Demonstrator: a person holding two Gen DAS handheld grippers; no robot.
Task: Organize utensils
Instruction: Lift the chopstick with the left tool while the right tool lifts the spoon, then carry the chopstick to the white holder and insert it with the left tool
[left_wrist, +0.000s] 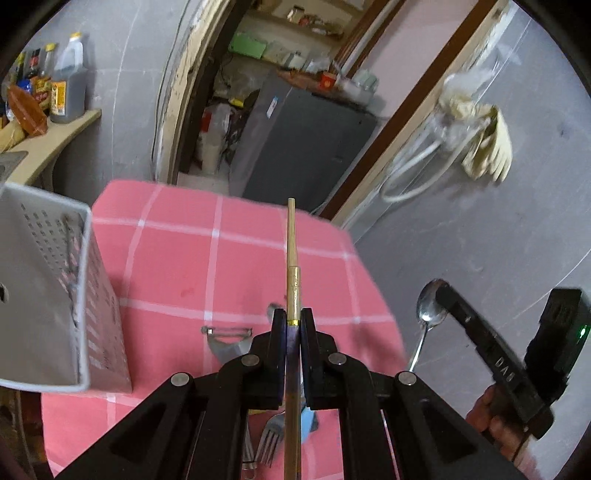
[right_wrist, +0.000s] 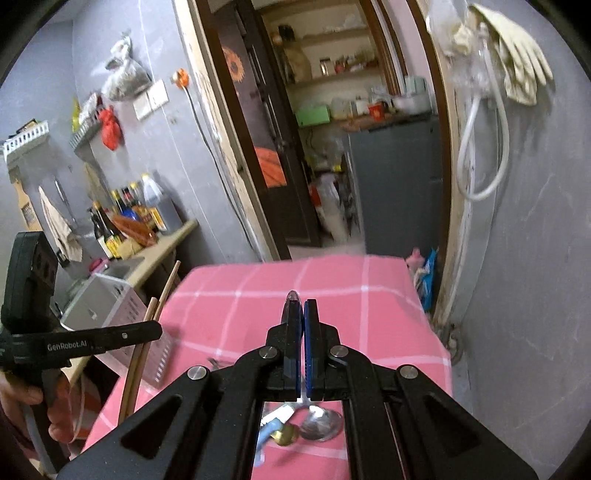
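Both my tongs are clamped on utensils: the left gripper (left_wrist: 293, 325) pinches a pair of chopsticks (left_wrist: 291, 258) partway along, their thin ends running out ahead of the jaws, and the right gripper (right_wrist: 303, 314) is shut on a metal spoon (left_wrist: 430, 306) by its handle, bowl uppermost. I hold each near the middle, I reckon, so the long ends can be tipped down into the white perforated utensil holder (left_wrist: 55, 295), which stands upright at the left side of the table and looks empty as far as I can see in. Left below on the pink checked tablecloth (left_wrist: 221, 266) are a fork (left_wrist: 267, 443), a peeler (left_wrist: 229, 338) and a second spoon (right_wrist: 321, 424) beside something blue and brass-coloured I cannot identify. Beyond the table a doorway opens on a grey cabinet (left_wrist: 306, 147) and cluttered shelves; sauce bottles (right_wrist: 129, 214) crowd a counter to the left, and pale rubber gloves (right_wrist: 517, 70) hang on the grey wall to the right.
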